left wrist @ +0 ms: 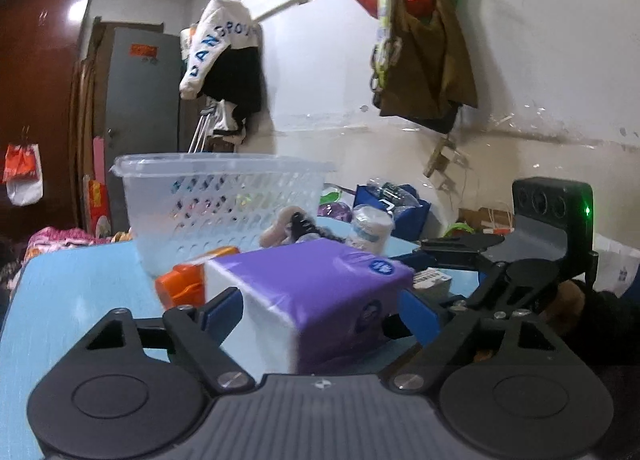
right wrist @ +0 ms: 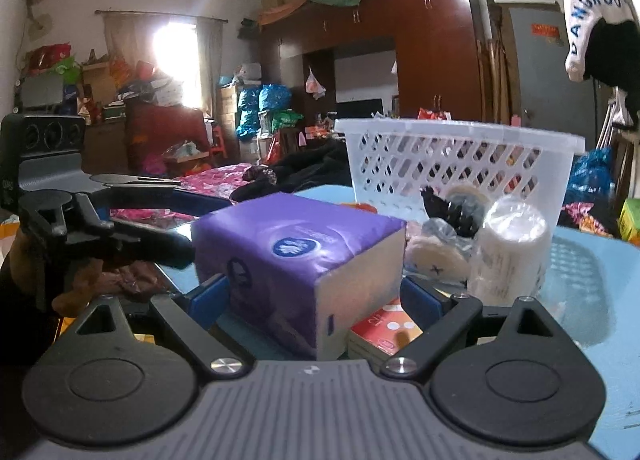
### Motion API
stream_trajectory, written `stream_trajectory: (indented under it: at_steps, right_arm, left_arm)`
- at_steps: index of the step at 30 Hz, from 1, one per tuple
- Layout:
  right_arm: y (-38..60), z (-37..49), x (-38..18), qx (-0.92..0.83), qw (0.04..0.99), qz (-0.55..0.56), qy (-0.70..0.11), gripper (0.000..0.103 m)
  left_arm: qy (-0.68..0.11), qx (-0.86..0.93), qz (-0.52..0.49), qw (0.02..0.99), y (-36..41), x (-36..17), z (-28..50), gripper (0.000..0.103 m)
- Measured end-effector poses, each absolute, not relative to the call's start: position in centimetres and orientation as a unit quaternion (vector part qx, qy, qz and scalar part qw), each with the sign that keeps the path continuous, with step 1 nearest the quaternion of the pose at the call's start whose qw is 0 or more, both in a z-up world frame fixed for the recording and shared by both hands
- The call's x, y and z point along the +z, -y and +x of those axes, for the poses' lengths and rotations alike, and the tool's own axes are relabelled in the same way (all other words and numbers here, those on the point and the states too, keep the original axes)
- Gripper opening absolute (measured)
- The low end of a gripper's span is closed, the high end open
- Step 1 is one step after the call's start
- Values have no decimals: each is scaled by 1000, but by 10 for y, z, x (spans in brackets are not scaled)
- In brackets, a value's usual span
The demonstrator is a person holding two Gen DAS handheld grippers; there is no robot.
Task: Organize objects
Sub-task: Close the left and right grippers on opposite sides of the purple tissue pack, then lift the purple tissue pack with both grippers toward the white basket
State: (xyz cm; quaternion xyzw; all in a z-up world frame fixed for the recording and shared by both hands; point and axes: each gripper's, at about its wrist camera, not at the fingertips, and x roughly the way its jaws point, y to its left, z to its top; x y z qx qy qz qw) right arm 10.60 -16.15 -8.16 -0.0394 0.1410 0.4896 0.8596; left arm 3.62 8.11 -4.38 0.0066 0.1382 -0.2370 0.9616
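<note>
A purple and white tissue pack (left wrist: 316,296) sits between the blue pads of my left gripper (left wrist: 320,310), which is shut on it. In the right wrist view the same pack (right wrist: 304,264) is between the pads of my right gripper (right wrist: 316,296), also shut on it. Both grippers hold it from opposite sides, just above the light blue table (left wrist: 72,284). A white perforated basket (left wrist: 220,203) stands behind it, also in the right wrist view (right wrist: 456,163). The right gripper's body (left wrist: 532,260) shows at the right of the left wrist view.
An orange box (left wrist: 182,286), a plush toy (left wrist: 288,225) and a wrapped white roll (left wrist: 370,225) lie between pack and basket. The roll (right wrist: 508,252) and a red booklet (right wrist: 388,330) are close to my right gripper. Bags hang on the wall behind.
</note>
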Motion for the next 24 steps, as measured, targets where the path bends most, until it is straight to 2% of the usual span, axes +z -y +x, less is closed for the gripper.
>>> stream_trajectory:
  at_steps: [5, 6, 7, 9, 24]
  right_arm:
    - [162, 110, -83, 500, 854, -41, -141, 94]
    - [162, 110, -83, 504, 851, -42, -140, 92]
    - [161, 109, -83, 508, 849, -41, -140, 86]
    - [162, 108, -82, 511, 847, -41, -137, 85]
    - [170, 94, -61, 502, 858, -63, -89, 78]
  left_arm:
    - [-150, -241, 2, 959, -86, -53, 46, 80]
    - [-149, -237, 6, 960, -85, -55, 47, 79]
    - [-149, -235, 8, 960, -85, -56, 47, 77]
    - [-149, -232, 7, 961, -86, -55, 46, 74]
    - [-100, -233, 28, 967, -81, -36, 23, 67]
